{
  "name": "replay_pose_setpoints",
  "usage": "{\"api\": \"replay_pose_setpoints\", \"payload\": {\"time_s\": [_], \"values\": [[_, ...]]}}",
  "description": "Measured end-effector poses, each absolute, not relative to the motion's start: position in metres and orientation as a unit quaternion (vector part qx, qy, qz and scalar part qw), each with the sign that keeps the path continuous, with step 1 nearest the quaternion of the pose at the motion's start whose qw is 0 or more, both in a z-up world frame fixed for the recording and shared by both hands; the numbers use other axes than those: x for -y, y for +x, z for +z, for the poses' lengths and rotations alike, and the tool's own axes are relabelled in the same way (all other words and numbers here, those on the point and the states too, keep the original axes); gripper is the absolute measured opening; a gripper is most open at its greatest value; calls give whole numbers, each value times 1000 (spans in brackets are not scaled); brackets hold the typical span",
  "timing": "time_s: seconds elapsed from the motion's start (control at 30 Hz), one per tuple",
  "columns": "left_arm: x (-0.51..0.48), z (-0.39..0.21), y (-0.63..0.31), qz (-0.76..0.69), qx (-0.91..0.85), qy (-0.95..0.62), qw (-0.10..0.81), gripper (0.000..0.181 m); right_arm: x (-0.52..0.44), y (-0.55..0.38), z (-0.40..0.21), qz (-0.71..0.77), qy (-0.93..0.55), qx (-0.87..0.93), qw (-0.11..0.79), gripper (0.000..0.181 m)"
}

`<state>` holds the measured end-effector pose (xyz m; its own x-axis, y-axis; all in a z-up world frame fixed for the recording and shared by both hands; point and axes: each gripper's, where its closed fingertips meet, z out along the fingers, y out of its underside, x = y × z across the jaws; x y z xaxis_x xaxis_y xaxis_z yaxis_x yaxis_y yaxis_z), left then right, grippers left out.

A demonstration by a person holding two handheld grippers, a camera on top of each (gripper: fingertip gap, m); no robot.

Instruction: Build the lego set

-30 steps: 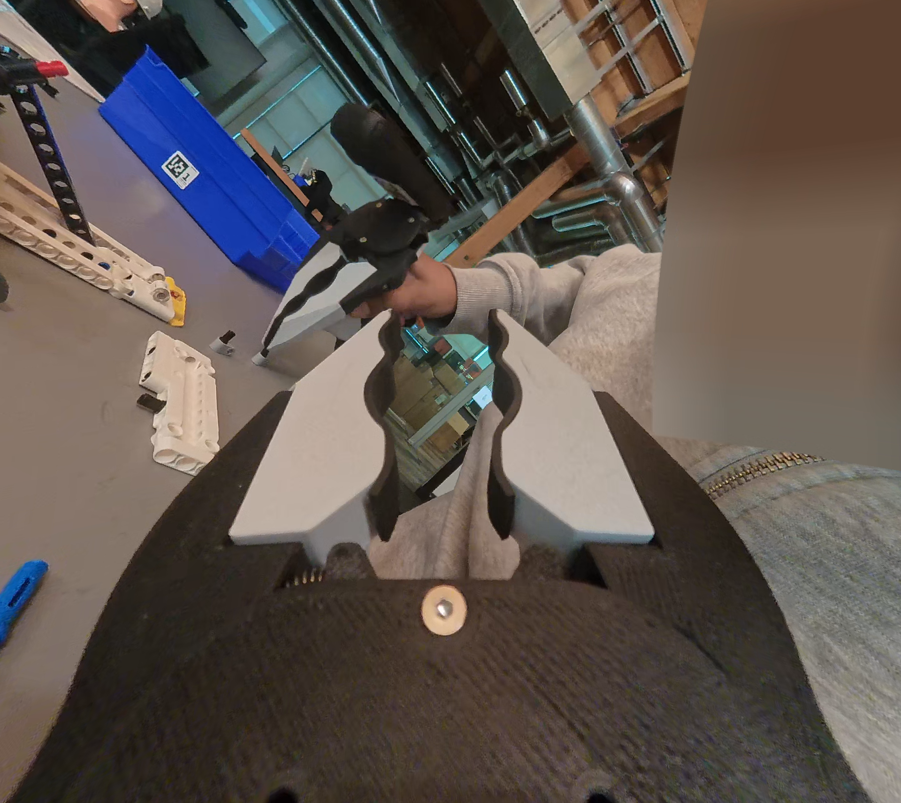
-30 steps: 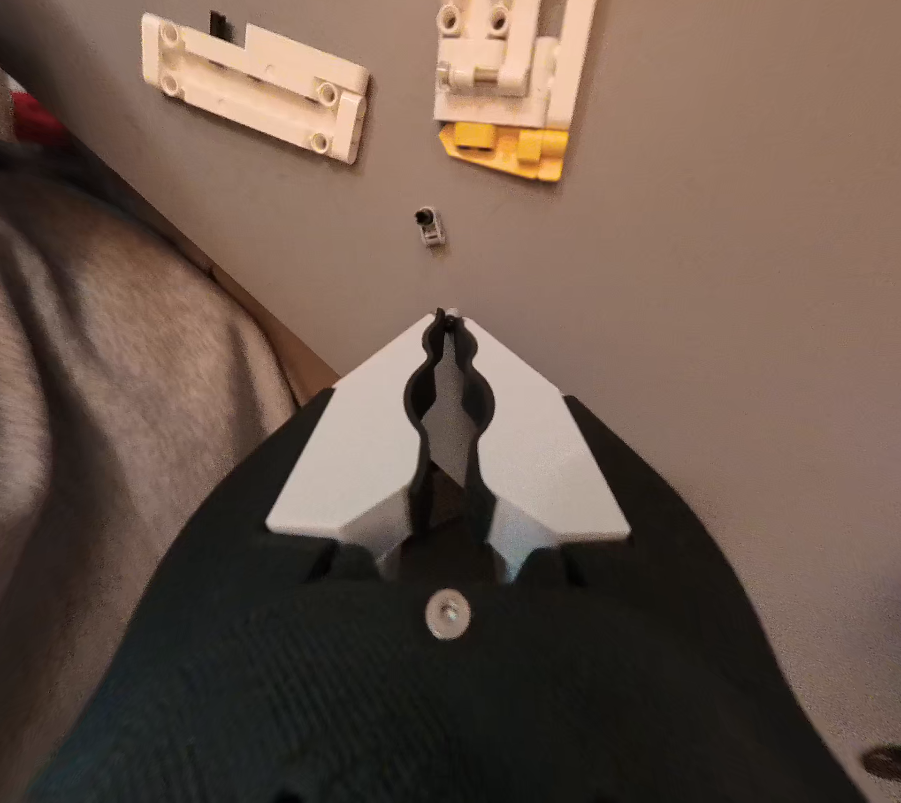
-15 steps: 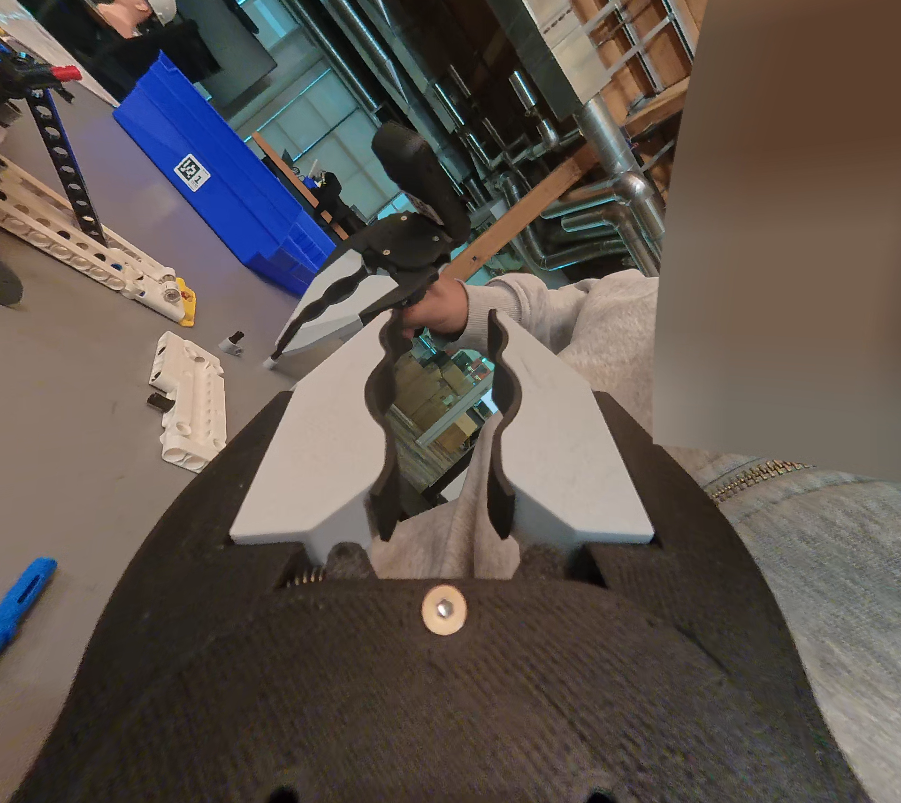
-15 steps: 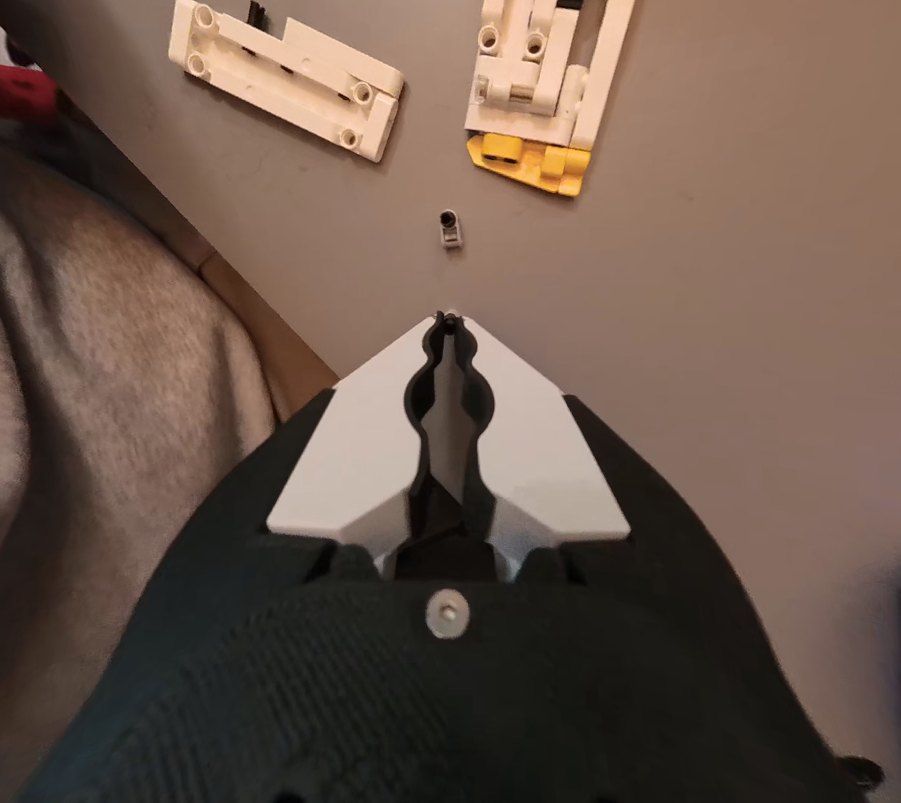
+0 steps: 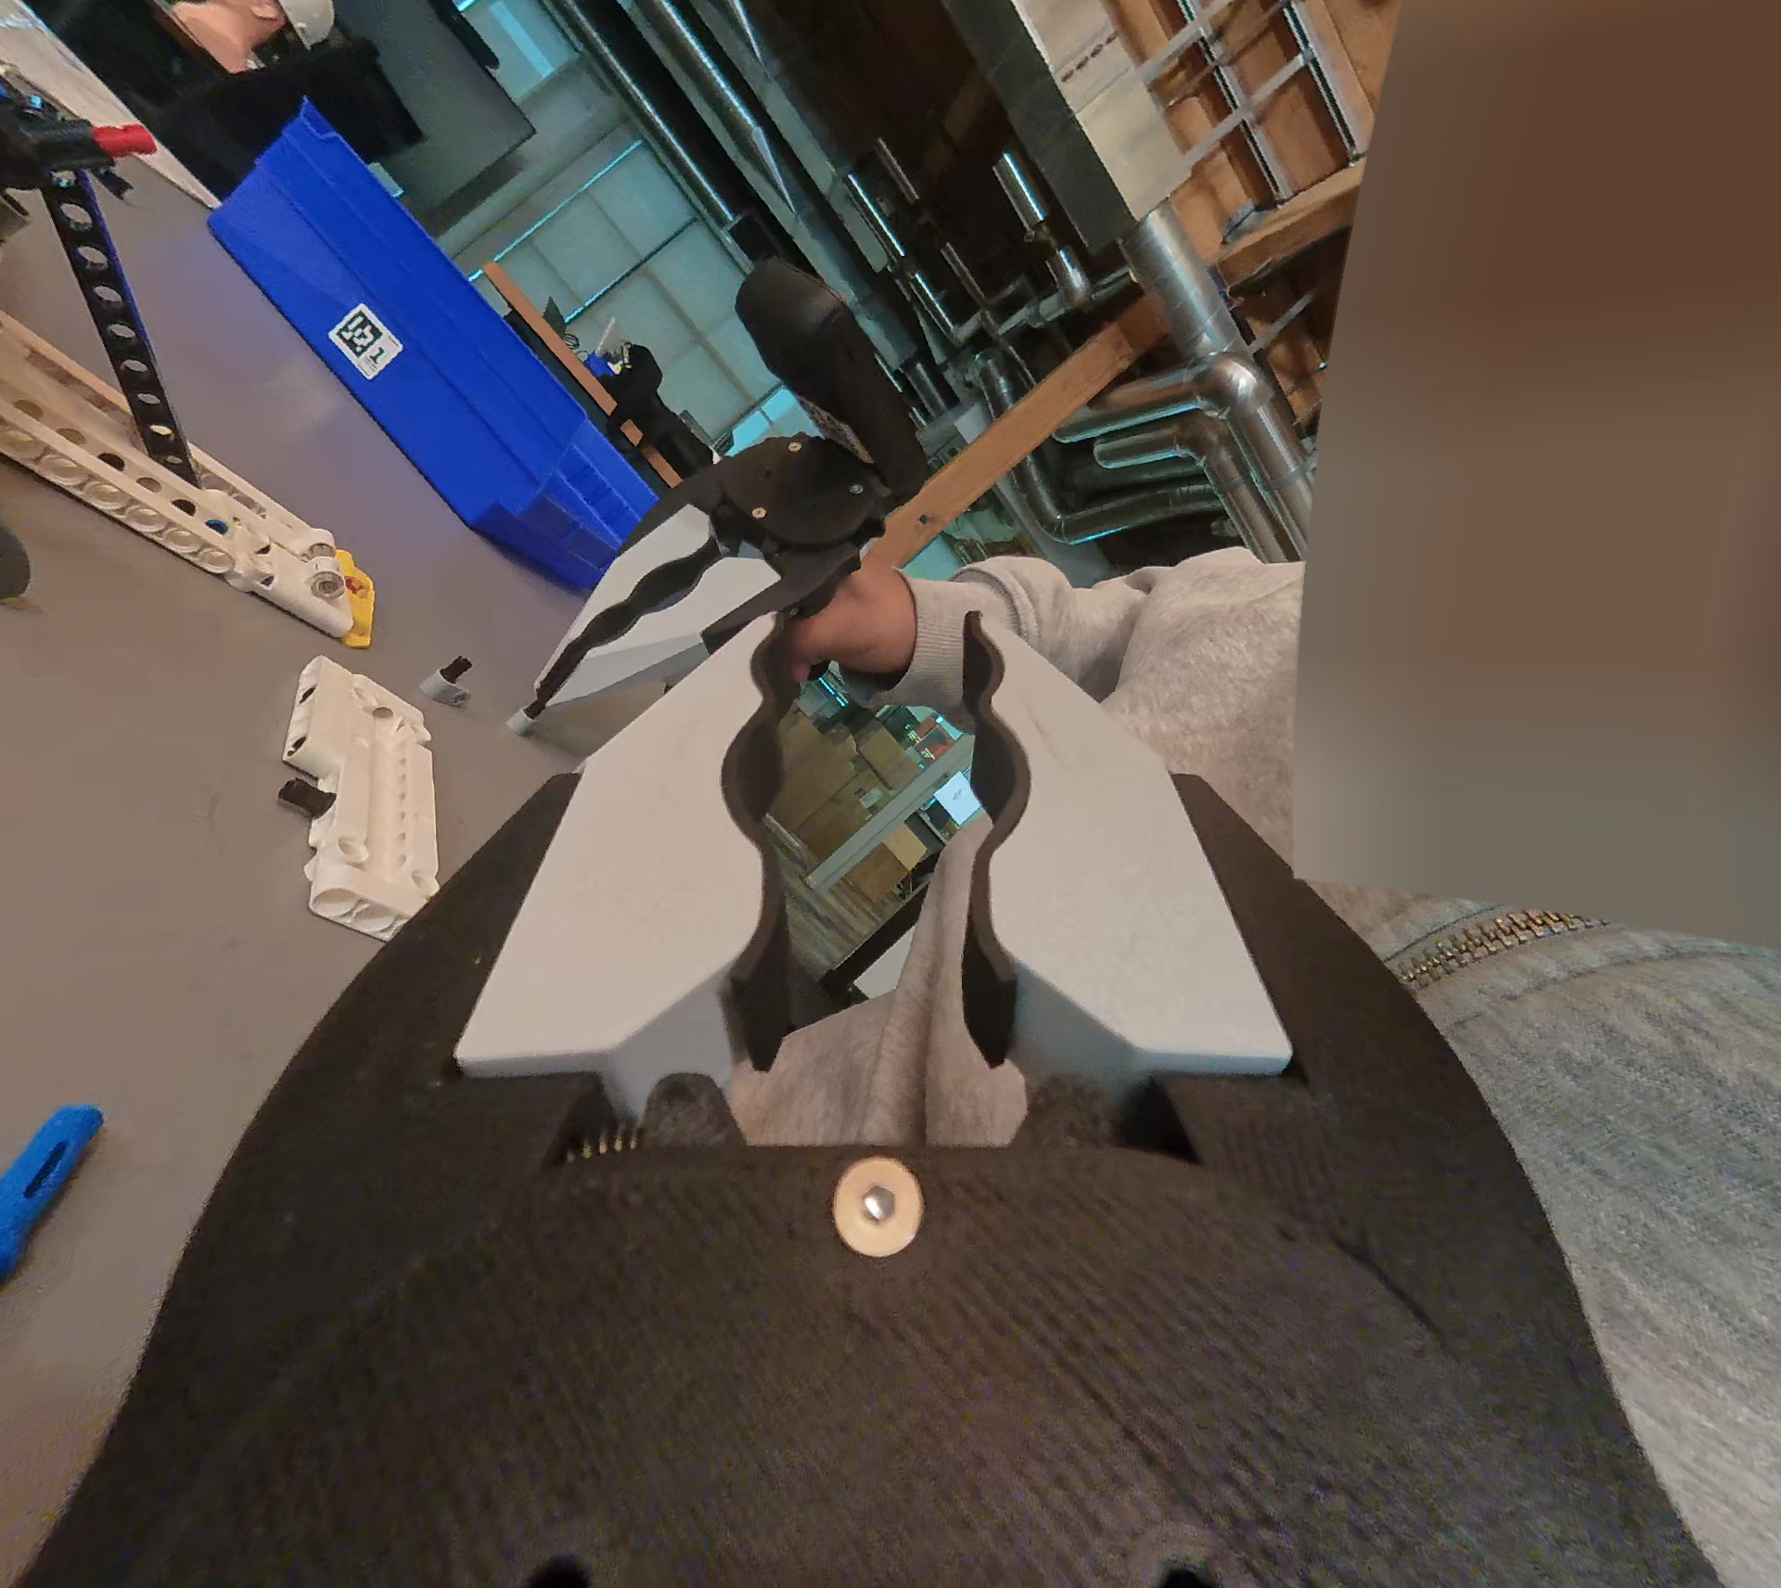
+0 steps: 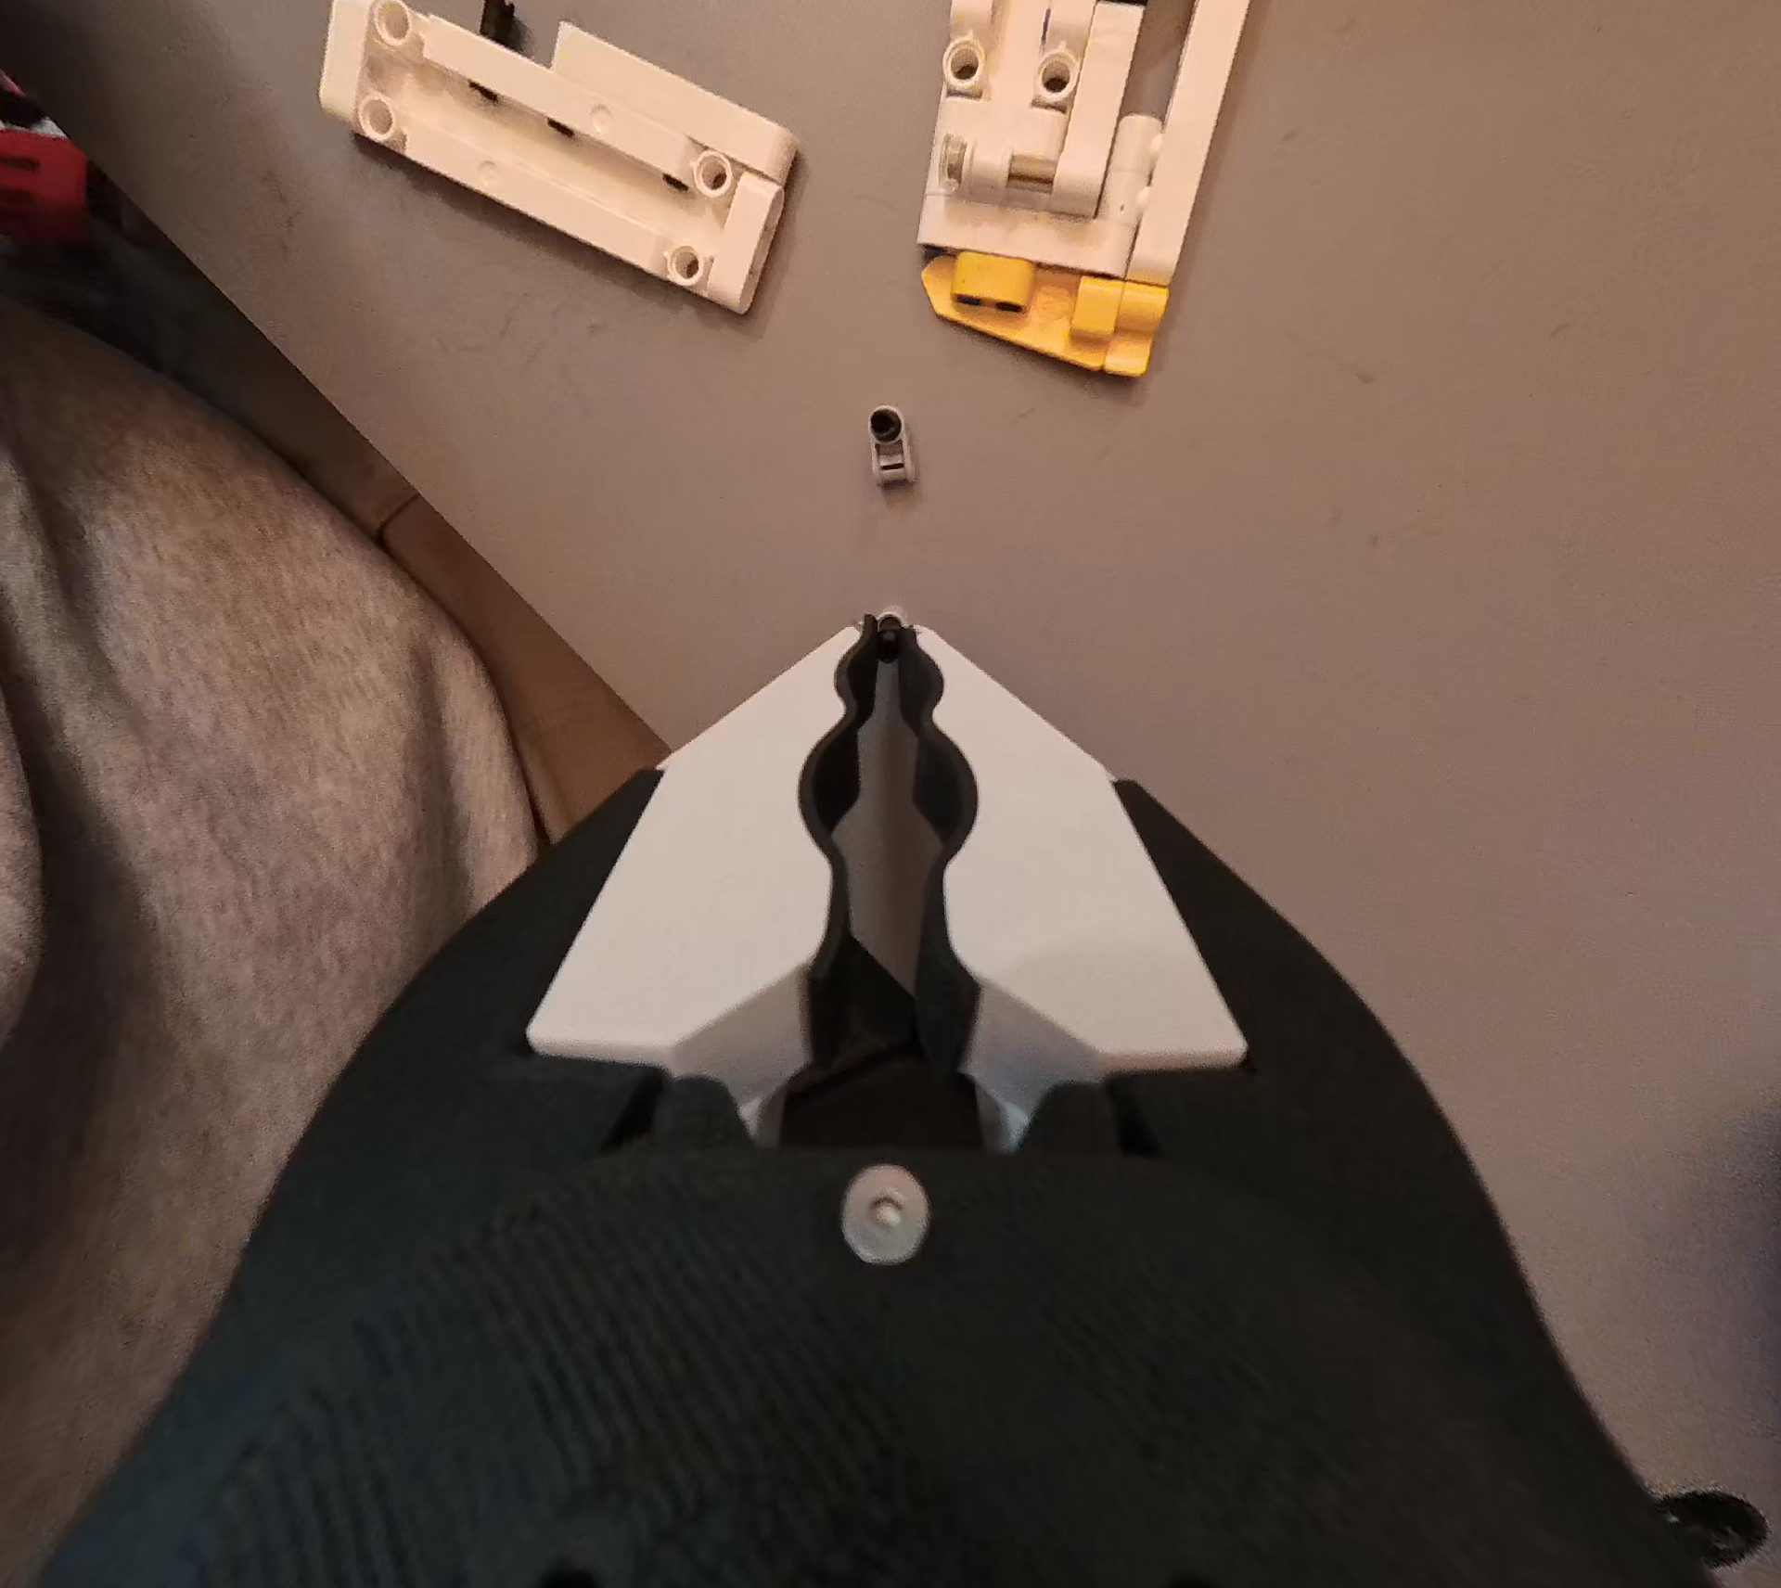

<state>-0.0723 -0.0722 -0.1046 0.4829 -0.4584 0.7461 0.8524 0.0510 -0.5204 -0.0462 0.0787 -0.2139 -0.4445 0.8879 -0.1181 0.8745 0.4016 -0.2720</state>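
Note:
My right gripper point(image 6: 887, 628) points down at the grey table point(image 6: 1349, 578), shut on a small pale piece with a black bit point(image 6: 888, 634) at its tips. A small grey connector with a black pin point(image 6: 891, 448) lies just ahead of it. Beyond are a flat white panel point(image 6: 559, 144) and a long white beam assembly point(image 6: 1060, 96) with a yellow end point(image 6: 1046, 308). My left gripper point(image 5: 872, 636) is open and empty, tilted up off the table towards the person's grey sleeve. The left wrist view also shows the right gripper point(image 5: 530, 713), the connector point(image 5: 448, 679) and the panel point(image 5: 361, 800).
A blue bin point(image 5: 414, 376) stands at the back of the table. A black holed beam point(image 5: 116, 337) rises from the white assembly point(image 5: 145, 482). A blue piece point(image 5: 39, 1176) lies at the near left. The table edge and the person's grey clothing point(image 6: 193, 723) are at the left. One gripper's finger ends stand about 20 cm off the other's.
My right gripper has moved down and forward towards the small connector, still shut. The parts look larger in its view. My left gripper stays open and has barely shifted.

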Motion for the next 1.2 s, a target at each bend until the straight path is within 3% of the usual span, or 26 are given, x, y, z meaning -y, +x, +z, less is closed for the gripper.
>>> {"api": "replay_pose_setpoints", "payload": {"time_s": [0.63, 1.2], "values": [[73, -104, -74, -473, 198, -498, 699, 34, -82, -49, -214, 179, -610, 772, 5, 3], [73, -103, -74, -475, 199, -497, 699, 34, -79, -49, -213, 158, -574, 803, 28, 2]]}}
